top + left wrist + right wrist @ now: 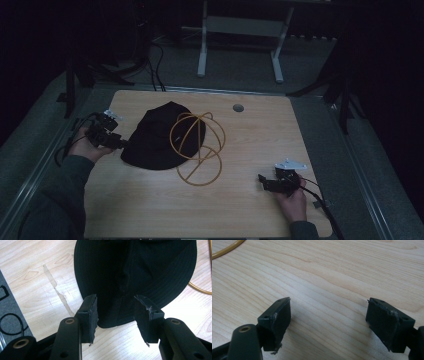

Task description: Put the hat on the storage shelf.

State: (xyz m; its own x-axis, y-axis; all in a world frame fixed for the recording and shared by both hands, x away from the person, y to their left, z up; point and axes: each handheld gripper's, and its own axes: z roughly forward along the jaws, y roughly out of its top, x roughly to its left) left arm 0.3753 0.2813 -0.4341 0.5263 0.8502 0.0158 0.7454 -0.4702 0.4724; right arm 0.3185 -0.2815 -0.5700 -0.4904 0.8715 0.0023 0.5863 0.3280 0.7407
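Note:
A black bucket hat (pixel 152 140) lies flat on the wooden table (pixel 250 140), left of centre. A yellow wire stand (pixel 197 145) made of rings rests partly on the hat's right side. My left gripper (pixel 121 144) sits at the hat's left edge. In the left gripper view it (pixel 116 317) is open, and the edge of the hat brim (pixel 135 272) lies between its jaws without being pinched. My right gripper (pixel 261 181) is near the table's front right, open wide (pixel 328 322) over bare wood. A piece of the yellow wire (pixel 227 249) is at that view's top left.
A round cable hole (pixel 238 107) sits near the table's far edge. Behind the table stand a white desk frame (pixel 202 50) and floor cables (pixel 156 65). The table's left edge and grey floor (pixel 10 312) lie close to my left gripper.

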